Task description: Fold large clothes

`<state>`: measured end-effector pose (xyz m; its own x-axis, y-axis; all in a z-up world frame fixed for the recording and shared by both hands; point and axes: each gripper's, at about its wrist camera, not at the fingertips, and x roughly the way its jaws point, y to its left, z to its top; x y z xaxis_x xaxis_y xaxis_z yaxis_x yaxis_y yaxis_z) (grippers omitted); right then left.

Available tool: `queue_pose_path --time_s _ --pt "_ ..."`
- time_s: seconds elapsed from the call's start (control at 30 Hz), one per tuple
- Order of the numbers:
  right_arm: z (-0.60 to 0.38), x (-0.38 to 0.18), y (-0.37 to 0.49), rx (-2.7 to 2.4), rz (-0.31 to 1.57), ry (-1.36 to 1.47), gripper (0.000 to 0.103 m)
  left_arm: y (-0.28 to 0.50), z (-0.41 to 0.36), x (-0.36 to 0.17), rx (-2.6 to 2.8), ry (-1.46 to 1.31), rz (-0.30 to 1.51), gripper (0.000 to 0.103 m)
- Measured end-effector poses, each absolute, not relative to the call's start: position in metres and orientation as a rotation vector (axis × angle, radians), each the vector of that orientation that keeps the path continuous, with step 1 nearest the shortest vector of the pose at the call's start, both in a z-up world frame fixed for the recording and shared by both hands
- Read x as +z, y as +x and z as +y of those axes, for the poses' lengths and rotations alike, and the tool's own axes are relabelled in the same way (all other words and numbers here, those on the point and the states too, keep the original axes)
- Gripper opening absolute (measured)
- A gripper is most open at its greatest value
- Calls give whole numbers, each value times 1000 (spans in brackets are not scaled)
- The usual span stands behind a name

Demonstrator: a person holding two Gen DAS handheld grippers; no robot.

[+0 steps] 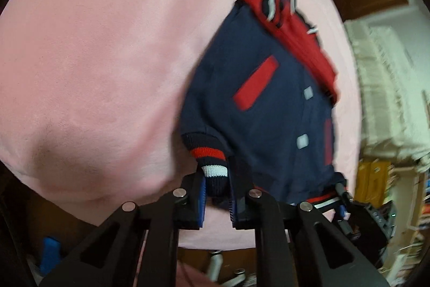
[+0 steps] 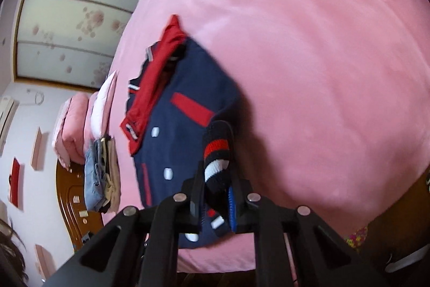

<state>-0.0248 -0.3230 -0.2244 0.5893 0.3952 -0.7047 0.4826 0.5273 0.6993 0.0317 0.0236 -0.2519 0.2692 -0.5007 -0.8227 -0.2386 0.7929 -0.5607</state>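
Note:
A navy jacket [image 1: 263, 109] with red sleeves, red pocket strips and white snaps lies on a pink bed [image 1: 94, 58]; it also shows in the right wrist view [image 2: 182, 104]. My left gripper [image 1: 217, 187] is shut on the jacket's striped ribbed hem [image 1: 212, 166] at one bottom corner, lifting it. My right gripper [image 2: 216, 187] is shut on the striped hem [image 2: 217, 152] at the other bottom corner. The right gripper also shows at the lower right of the left wrist view [image 1: 342, 195], holding the hem.
Folded clothes [image 2: 99, 174] are stacked at the bed's left edge beside pink pillows [image 2: 78, 125]. A wooden headboard [image 2: 72, 206] lies beyond them. A cream ruffled cover [image 1: 381, 88] and cluttered shelves [image 1: 403, 206] stand off the bed's far side.

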Motion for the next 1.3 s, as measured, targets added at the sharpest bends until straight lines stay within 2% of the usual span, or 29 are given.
queue_pose_path --time_s 0.17,0.4,0.6,0.67,0.7,0.73,0.8,0.83,0.87,0.9,0.93,1.07,1.3 --pt "-317 -183 15 24 944 1042 12 63 15 -212 -242 -747 1237 10" --pt "-319 -119 91 60 807 1003 11 154 21 -152 -346 -772 1096 10" --pt "-332 -107 149 -16 763 992 12 234 31 -147 -313 -728 1108 10" --pt "-339 -113 167 -39 769 1031 15 256 31 -155 -294 -721 1148 12" --pt "-341 -116 176 -50 777 1035 17 268 30 -160 -272 -710 1176 15" --pt "-343 -120 189 -71 802 1031 19 280 29 -165 -235 -689 1203 23" --pt "-345 -127 208 -89 827 1026 33 293 32 -169 -178 -639 1207 33" --pt "-348 -128 215 -79 815 1027 39 299 34 -168 -156 -616 1199 46" --pt "-349 -130 217 -69 806 1022 52 302 35 -168 -137 -597 1196 67" --pt "-351 -131 222 -72 805 1003 60 306 35 -168 -113 -573 1199 75" --pt "-353 -133 226 -91 817 974 60 307 35 -168 -95 -552 1206 79" --pt "-359 -153 239 -153 952 867 60 307 28 -187 -35 -487 1320 79" --pt "-346 -207 246 -87 1191 491 60 286 -6 -219 86 -254 1436 79"
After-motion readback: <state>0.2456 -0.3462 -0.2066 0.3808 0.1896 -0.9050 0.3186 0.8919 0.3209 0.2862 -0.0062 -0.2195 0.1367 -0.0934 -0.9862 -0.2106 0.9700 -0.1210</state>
